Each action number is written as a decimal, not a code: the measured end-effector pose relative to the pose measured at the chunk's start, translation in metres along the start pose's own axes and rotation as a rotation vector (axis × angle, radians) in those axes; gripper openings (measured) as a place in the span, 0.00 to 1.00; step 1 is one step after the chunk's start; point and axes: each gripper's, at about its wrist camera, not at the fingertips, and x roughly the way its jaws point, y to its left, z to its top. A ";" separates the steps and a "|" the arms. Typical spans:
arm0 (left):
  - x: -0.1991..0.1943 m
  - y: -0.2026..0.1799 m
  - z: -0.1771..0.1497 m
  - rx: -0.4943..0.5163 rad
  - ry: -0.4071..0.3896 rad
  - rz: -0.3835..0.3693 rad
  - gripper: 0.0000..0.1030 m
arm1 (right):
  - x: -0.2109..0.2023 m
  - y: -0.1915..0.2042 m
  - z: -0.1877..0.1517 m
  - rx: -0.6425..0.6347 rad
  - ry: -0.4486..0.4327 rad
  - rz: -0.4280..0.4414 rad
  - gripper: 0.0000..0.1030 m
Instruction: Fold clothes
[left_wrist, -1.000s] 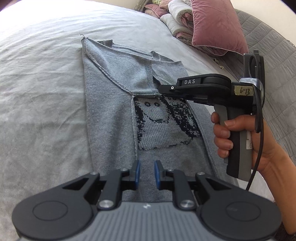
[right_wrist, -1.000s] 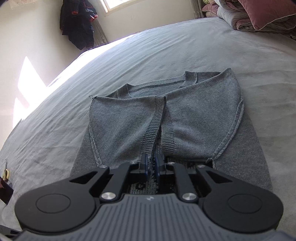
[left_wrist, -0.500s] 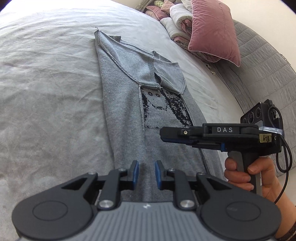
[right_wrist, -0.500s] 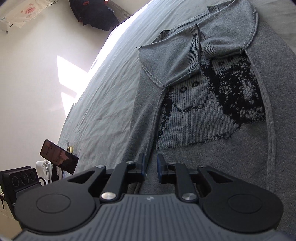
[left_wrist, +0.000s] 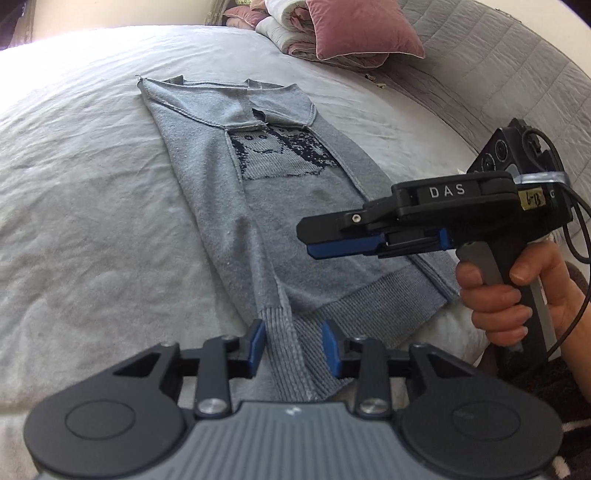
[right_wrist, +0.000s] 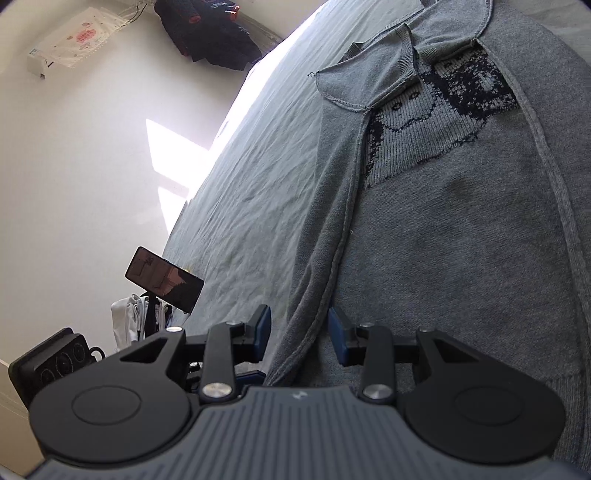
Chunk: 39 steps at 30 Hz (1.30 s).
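A grey knitted sweater (left_wrist: 295, 206) with a dark face pattern lies flat on the bed, both sleeves folded in across the chest. My left gripper (left_wrist: 293, 334) is at the ribbed bottom hem. Its jaws are opening, and a strip of the hem lies between the blue pads without being pressed. A hand holds my right gripper (left_wrist: 314, 236) side-on above the sweater's lower right part. In the right wrist view, the right gripper (right_wrist: 299, 321) hovers over the folded side edge of the sweater (right_wrist: 443, 240). Its jaws are opening too, and its pads are not touching the cloth.
The sweater lies on a wrinkled grey bedsheet (left_wrist: 92, 184). Pink pillows and folded bedding (left_wrist: 351, 33) are stacked at the head, beside a quilted grey cover (left_wrist: 498, 74). A phone on a stand (right_wrist: 164, 284) stands off the bed's side. Dark clothes (right_wrist: 210, 33) hang on the wall.
Both grippers have drawn back from the folded sleeves down the sweater to its hem end. Both pairs of jaws have widened from nearly shut.
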 end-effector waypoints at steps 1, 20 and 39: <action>0.001 -0.003 -0.002 0.021 0.002 0.017 0.36 | -0.003 0.001 -0.003 -0.015 -0.018 -0.002 0.38; -0.032 0.007 -0.005 -0.083 -0.107 -0.065 0.07 | 0.007 0.021 -0.056 -0.406 -0.098 -0.042 0.29; 0.003 -0.015 0.006 -0.049 -0.028 -0.114 0.07 | -0.052 -0.040 -0.022 0.061 -0.073 0.177 0.47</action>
